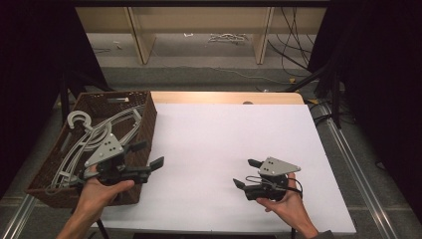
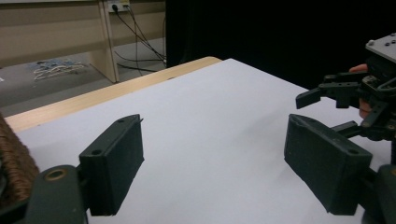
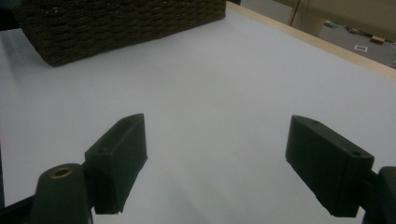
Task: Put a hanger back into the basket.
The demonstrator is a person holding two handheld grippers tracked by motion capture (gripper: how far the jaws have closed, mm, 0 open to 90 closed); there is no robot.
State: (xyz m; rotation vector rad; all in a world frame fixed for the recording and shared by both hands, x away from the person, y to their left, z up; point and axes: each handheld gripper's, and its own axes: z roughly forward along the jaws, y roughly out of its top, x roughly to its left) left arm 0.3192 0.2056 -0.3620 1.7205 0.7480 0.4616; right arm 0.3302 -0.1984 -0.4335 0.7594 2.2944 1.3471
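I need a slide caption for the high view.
Two open hand-held grippers over a white table; grey hangers in a wicker basket.

Basket (image 1: pixel 144 119): dark brown, woven pattern. Hangers (image 1: pixel 92 137) inside: light grey. Table (image 1: pixel 224 149): plain white top, light wood strip along the far edge. Left tongs (image 1: pixel 151 155) and right tongs (image 1: pixel 247 173): black, each with a grey plate on top.

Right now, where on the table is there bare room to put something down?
The white tabletop is bare between the wicker basket and the right hand-held gripper, and behind both up to the wooden edge. It is crowded inside the basket, full of grey hangers.
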